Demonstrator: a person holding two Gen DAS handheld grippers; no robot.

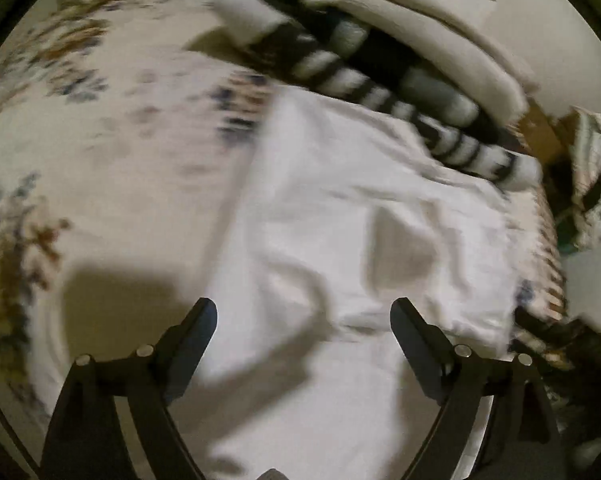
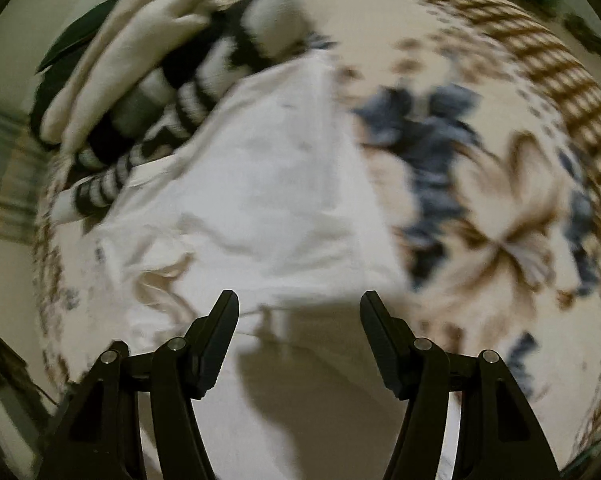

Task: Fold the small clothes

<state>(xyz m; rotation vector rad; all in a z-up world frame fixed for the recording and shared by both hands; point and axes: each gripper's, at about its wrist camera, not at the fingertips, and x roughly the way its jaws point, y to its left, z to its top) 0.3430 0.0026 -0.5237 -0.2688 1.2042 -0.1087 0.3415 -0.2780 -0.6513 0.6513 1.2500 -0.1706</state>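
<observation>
A white garment (image 1: 340,220) lies rumpled on a floral cloth surface (image 1: 100,128). It also shows in the right wrist view (image 2: 260,184). My left gripper (image 1: 304,312) is open and empty, just above the garment's near part. My right gripper (image 2: 298,304) is open and empty over the garment's near edge. Both views are blurred by motion.
A pile of clothes lies beyond the white garment: a black-and-white striped piece (image 1: 380,92) (image 2: 148,136) and cream folded fabric (image 1: 440,32) (image 2: 120,64). The floral cloth (image 2: 480,208) spreads to the right, with a brown woven border (image 2: 560,80) at its edge.
</observation>
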